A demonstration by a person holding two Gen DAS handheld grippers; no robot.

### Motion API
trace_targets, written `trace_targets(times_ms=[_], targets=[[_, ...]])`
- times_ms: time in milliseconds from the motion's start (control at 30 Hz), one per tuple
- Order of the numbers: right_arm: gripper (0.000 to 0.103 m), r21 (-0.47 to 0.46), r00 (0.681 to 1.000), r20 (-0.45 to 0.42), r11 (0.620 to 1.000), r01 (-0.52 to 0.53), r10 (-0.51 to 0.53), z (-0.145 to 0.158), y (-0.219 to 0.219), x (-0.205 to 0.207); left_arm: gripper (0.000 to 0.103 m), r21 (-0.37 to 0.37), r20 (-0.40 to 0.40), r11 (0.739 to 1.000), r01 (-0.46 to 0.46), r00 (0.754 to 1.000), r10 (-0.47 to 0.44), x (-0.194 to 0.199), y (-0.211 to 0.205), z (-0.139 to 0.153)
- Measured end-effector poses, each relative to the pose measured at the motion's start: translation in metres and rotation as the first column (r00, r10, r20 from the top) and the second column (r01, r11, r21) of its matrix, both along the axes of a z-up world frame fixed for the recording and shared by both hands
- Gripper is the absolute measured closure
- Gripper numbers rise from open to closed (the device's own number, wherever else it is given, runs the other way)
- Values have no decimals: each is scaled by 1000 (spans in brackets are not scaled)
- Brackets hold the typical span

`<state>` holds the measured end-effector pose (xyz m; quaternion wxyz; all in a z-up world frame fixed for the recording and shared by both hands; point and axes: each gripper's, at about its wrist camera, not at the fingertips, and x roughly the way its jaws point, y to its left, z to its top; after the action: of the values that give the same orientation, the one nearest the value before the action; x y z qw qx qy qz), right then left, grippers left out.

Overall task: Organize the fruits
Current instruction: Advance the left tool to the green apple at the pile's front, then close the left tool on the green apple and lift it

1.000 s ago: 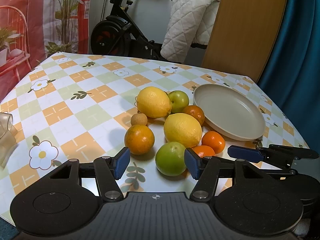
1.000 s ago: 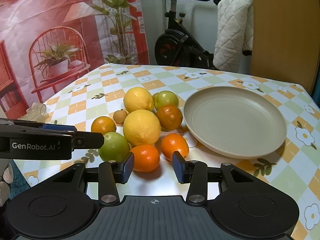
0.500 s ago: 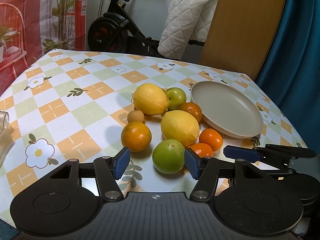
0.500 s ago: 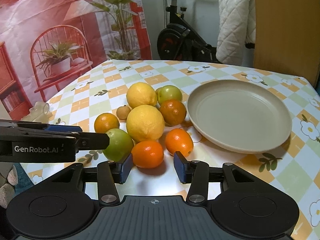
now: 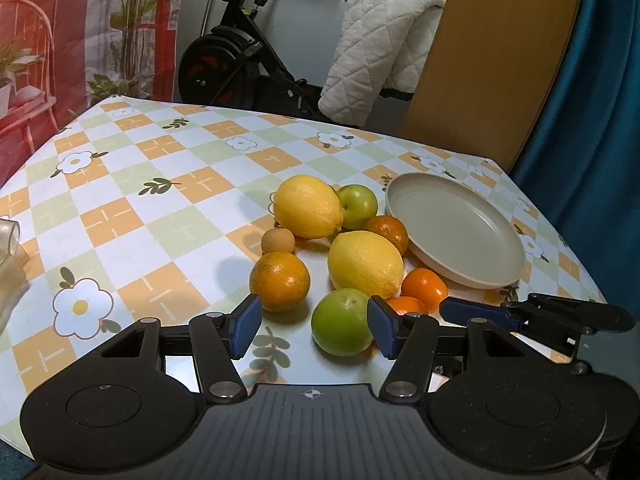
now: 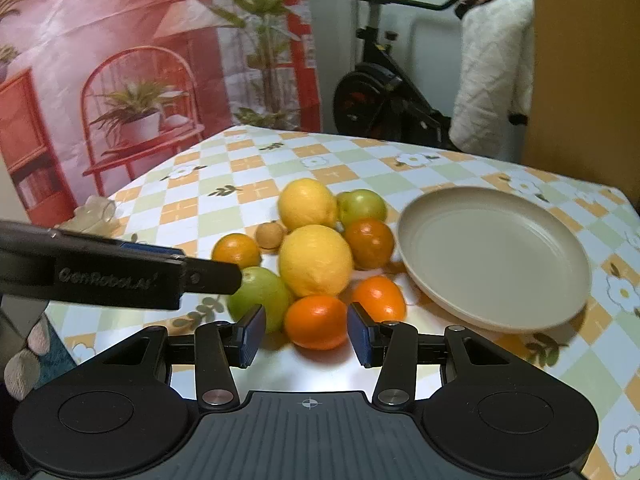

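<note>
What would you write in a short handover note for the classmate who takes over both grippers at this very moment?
Left gripper: open, empty, low over the table, nearest the green fruit.
Right gripper: open, its fingers either side of the front orange, not closed on it.
Fruits: nine, all bunched on the tablecloth left of the plate - two lemons, two green fruits, four orange ones, one small brown one.
Done: nothing on the plate.
Left: probably grip the front orange, then move the fruits over one at a time.
</note>
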<state>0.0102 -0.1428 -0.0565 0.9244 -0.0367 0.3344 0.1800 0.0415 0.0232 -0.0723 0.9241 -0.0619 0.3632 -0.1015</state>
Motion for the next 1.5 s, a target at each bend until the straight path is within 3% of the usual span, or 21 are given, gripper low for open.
trace_targets(times_ms=[300,767,1500], targets=[[62,-70,994,39,993,-100,102,1,28,1,47,-27,7,1000,0,1000,0,3,8,-1],[65,-93,990,9,986,-137,138,-10,43,17,48,-67,-6,996,66,998,-67,7,6,-9],[65,-38,989,-9,989,-146,146,-11,38,15,48,-89,-48,993,78,995,-82,19,5,-23]])
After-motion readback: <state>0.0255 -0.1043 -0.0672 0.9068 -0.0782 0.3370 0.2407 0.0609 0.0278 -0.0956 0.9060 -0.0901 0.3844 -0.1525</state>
